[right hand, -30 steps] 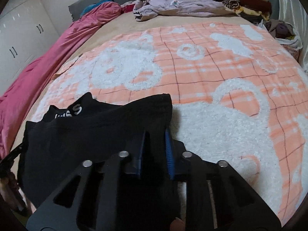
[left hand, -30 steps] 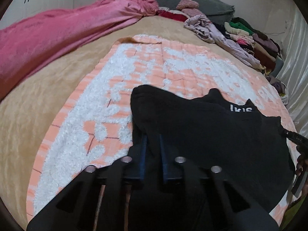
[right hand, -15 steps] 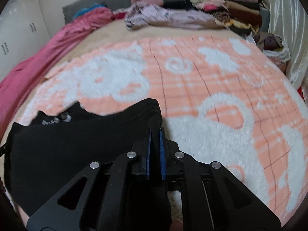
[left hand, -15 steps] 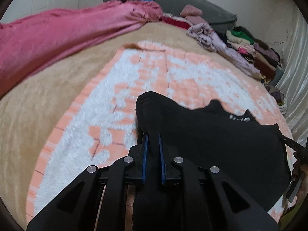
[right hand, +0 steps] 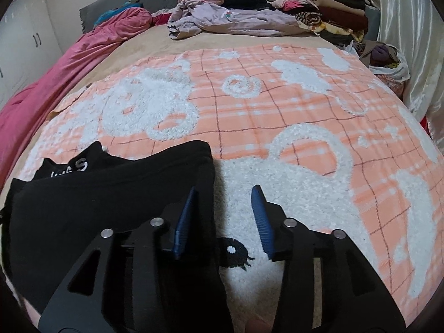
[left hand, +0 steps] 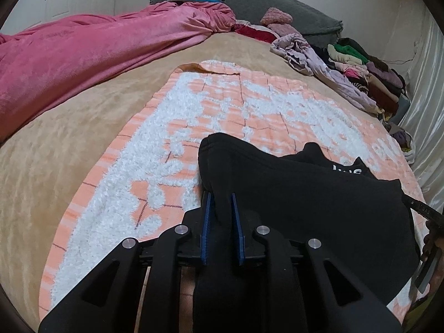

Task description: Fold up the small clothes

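Observation:
A small black garment with white lettering lies on the orange and white blanket. My left gripper is shut on the garment's left edge, with black cloth pinched between the blue pads. In the right wrist view the same garment lies at the lower left. My right gripper is open, its jaws wide apart. The garment's right edge lies between the pads, against the left pad.
A pink quilt runs along the left of the bed. A loose lilac garment and a pile of folded clothes lie at the far end. A white curtain hangs on the right. Open blanket stretches ahead.
My right gripper has opened and let go of the garment's right edge. My left gripper stays shut on the left edge, and the garment has settled on the blanket.

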{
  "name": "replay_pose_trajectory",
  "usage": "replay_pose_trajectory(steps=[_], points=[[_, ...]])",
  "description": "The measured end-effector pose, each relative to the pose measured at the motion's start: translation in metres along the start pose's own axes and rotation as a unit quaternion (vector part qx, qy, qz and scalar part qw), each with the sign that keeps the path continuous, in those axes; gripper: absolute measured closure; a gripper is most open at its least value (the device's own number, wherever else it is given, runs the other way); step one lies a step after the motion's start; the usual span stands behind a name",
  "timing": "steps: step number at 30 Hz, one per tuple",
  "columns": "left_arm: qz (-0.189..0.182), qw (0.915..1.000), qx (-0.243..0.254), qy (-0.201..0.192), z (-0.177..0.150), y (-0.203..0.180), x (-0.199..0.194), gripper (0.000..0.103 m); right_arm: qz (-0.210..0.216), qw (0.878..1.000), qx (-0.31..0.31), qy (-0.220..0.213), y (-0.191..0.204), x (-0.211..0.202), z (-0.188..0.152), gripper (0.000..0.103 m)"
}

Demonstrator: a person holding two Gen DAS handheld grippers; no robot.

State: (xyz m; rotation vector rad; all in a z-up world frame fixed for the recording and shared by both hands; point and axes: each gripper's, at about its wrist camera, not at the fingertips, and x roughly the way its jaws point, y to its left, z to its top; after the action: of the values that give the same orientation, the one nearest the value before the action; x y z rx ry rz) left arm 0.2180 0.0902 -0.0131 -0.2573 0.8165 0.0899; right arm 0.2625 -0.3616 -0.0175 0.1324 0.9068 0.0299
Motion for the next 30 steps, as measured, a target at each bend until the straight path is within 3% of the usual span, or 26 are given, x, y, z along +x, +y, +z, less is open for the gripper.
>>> replay_pose_trajectory(steps=[8, 9, 11, 12, 16, 23, 26, 30], points=[[-0.008, 1.0, 0.001, -0.005, 0.002, 0.002, -0.014, 0.087, 0.011, 1.0, -0.006, -0.007, 0.003, -0.015, -0.001, 0.063], [-0.009, 0.9999, 0.002, -0.005, 0.003, 0.002, -0.015, 0.087, 0.013, 1.0, -0.005, -0.008, 0.003, -0.017, -0.002, 0.052], [-0.011, 0.9999, 0.004, -0.005, 0.003, 0.002, -0.018, 0.08, 0.016, 1.0, -0.001, -0.014, 0.004, -0.021, -0.003, 0.042], [-0.013, 0.9999, 0.006, -0.003, 0.003, 0.001, -0.018, 0.076, 0.019, 1.0, -0.001, -0.014, 0.004, -0.022, -0.003, 0.042], [-0.018, 0.9998, 0.011, 0.001, 0.002, -0.001, -0.022, 0.074, 0.023, 0.999, -0.006, -0.021, 0.008, -0.031, -0.003, 0.04], [-0.03, 0.9991, 0.032, -0.003, 0.0, -0.01, -0.037, 0.053, 0.037, 0.999, -0.012, -0.037, 0.015, -0.048, -0.004, 0.034], [-0.034, 0.9986, 0.04, -0.008, -0.001, -0.015, -0.044, 0.045, 0.04, 0.998, -0.014, -0.048, 0.018, -0.057, -0.004, 0.024], [-0.04, 0.9978, 0.05, -0.016, -0.001, -0.02, -0.053, 0.031, 0.048, 0.997, -0.019, -0.059, 0.024, -0.066, -0.005, 0.021]])
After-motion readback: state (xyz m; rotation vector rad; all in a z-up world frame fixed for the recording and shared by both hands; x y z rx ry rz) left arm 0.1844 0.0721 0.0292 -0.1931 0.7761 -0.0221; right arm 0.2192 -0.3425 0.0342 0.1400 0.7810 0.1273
